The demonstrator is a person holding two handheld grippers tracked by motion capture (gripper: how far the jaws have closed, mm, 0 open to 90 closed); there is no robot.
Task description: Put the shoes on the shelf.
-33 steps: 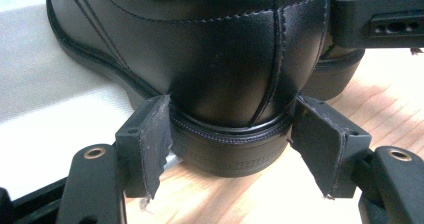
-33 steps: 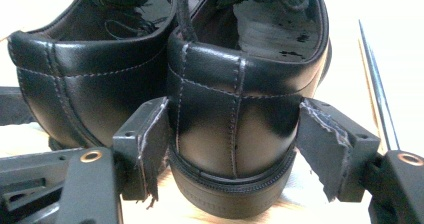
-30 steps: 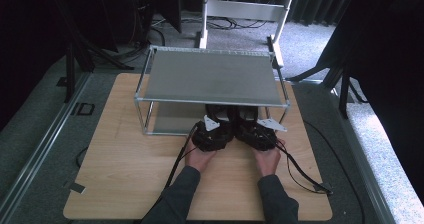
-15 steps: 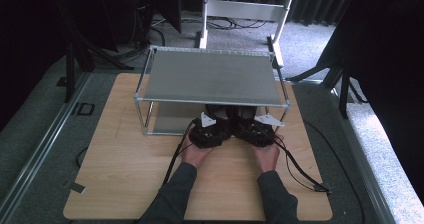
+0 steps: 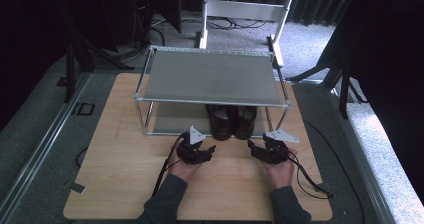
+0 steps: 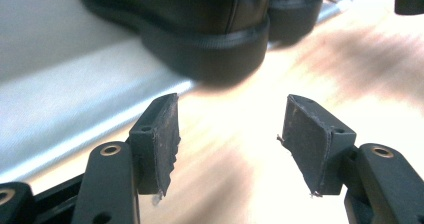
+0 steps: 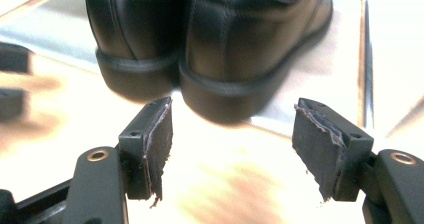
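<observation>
You had drawn both grippers back from the pair of black shoes, which sat side by side on the lower shelf of the metal rack at frame centre in the high view, heels toward you. The left gripper and right gripper now sat at lower centre on the wooden table, well apart. The left jaws had just closed slightly but stood apart and empty, as did the right jaws; I judged the shoes placed and released.
</observation>
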